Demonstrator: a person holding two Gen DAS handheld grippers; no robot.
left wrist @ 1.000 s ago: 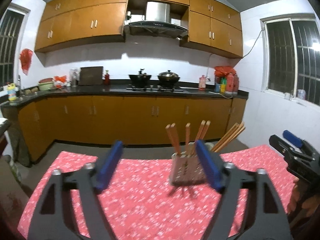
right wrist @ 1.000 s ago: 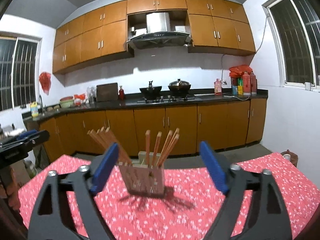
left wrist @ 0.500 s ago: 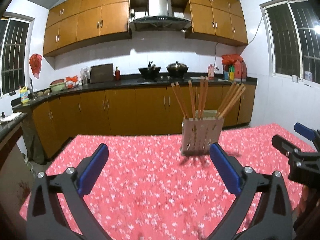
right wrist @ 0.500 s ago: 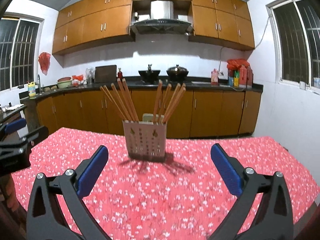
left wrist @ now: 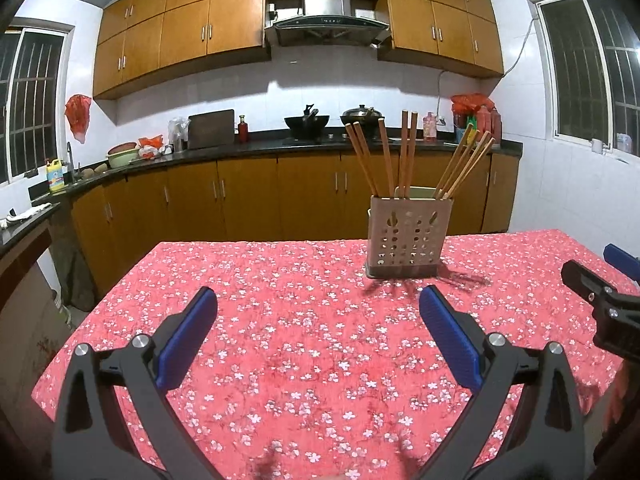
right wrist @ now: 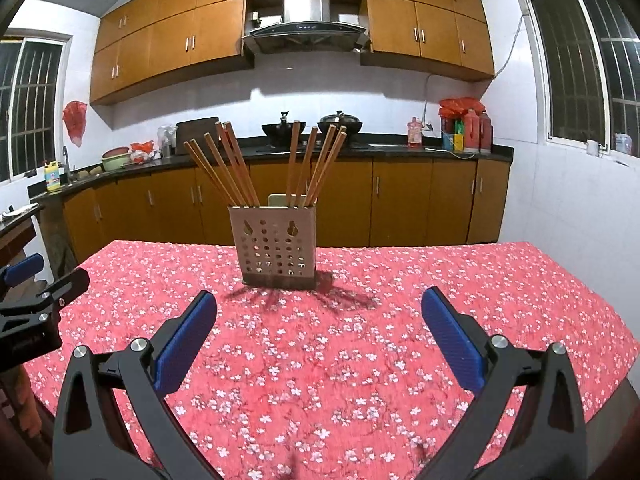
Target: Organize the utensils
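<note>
- Chopsticks [right wrist: 256, 168] stand bunched in a perforated holder [right wrist: 276, 246], fanning out left and right from its top.
- That holder sits upright on the tabletop [right wrist: 360, 360] under a red flowered cloth, toward the far edge, throwing a spiky shadow on the near side.
- From the right wrist view, the holder is dead ahead and a touch left of centre, well beyond the right tool [right wrist: 320, 320]; nothing lies between its blue pads [right wrist: 454, 338].
- Right tool spread wide and empty, having just finished opening.
- From the left wrist view, the holder [left wrist: 408, 236] stands far and to the right, beyond the right-hand pad, apart from the left tool [left wrist: 318, 318].
- Left tool also splayed wide after opening, only cloth showing between its pads [left wrist: 186, 338].
- Chopsticks [left wrist: 404, 152] here split into a left group, nearly upright, and a right group leaning out to the right.
- Each tool peeks into the other's view: the right one at the right edge [left wrist: 612, 292], the left one at the left edge [right wrist: 32, 296], both beside the tabletop and clear of the holder.
- Behind it all, wooden cabinets [right wrist: 400, 196] run along the far wall, with two dark pots [right wrist: 312, 128] on the stove.
</note>
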